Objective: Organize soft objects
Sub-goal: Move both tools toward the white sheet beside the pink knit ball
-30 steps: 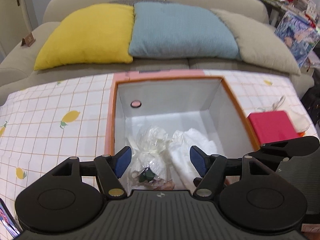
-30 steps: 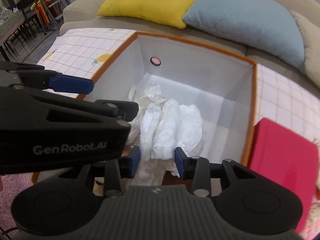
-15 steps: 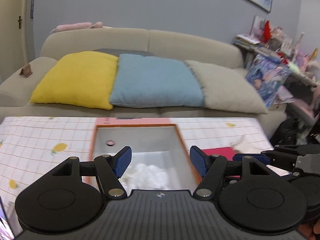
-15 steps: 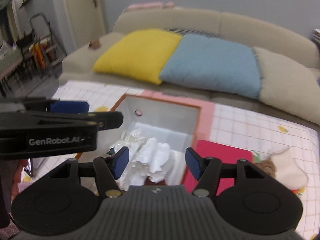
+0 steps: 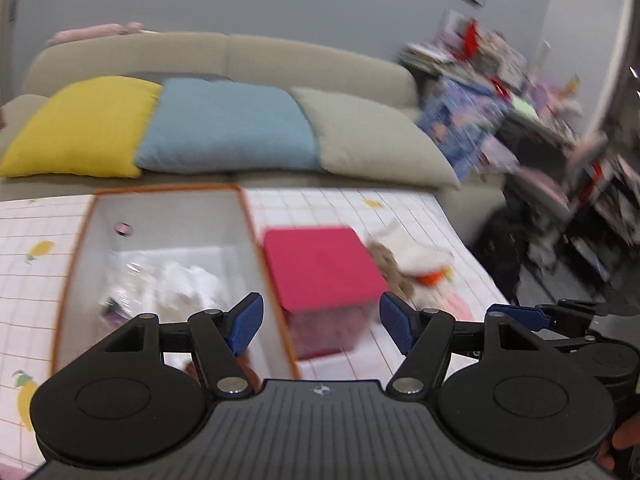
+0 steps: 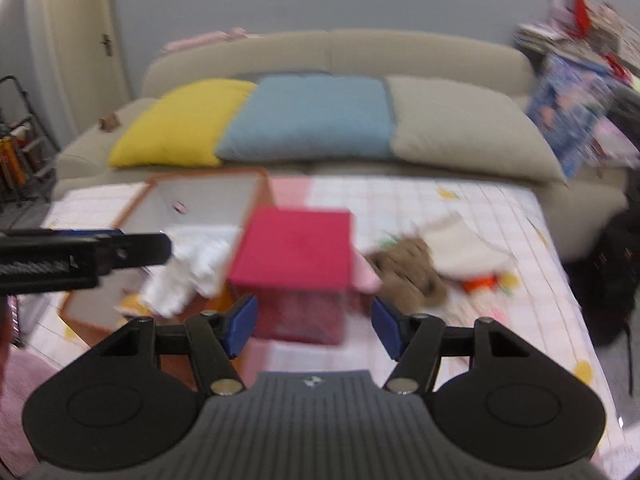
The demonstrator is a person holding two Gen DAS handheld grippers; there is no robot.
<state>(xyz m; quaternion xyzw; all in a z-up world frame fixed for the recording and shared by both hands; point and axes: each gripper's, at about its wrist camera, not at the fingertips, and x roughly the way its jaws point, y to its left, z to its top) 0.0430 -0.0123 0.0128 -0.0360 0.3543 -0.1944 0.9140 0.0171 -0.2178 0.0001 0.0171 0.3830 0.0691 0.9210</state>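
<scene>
A desk under a white grid cloth printed with yellow lemons (image 6: 460, 208) carries an orange-rimmed white fabric box (image 5: 160, 216) and a pink cube box (image 6: 296, 240), before a beige sofa (image 6: 420, 56). Both the left tongs (image 5: 321, 322) and right tongs (image 6: 313, 326) stand apart, empty.

Gripper bodies matt black plastic, ribbed top plate, blue textured pads (image 5: 245, 322), small shiny metal pivot pins. Storage box (image 5: 248, 236) smooth matt white inside, orange trim. Pink box (image 6: 296, 244) matt cloth-like. Tablecloth (image 5: 36, 264) smooth printed grid. Crinkly glossy clear plastic bag (image 5: 128, 280); white soft cloth (image 6: 192, 268); brown fuzzy plush (image 6: 412, 272). Cushions (image 5: 228, 124) matt woven fabric.
</scene>
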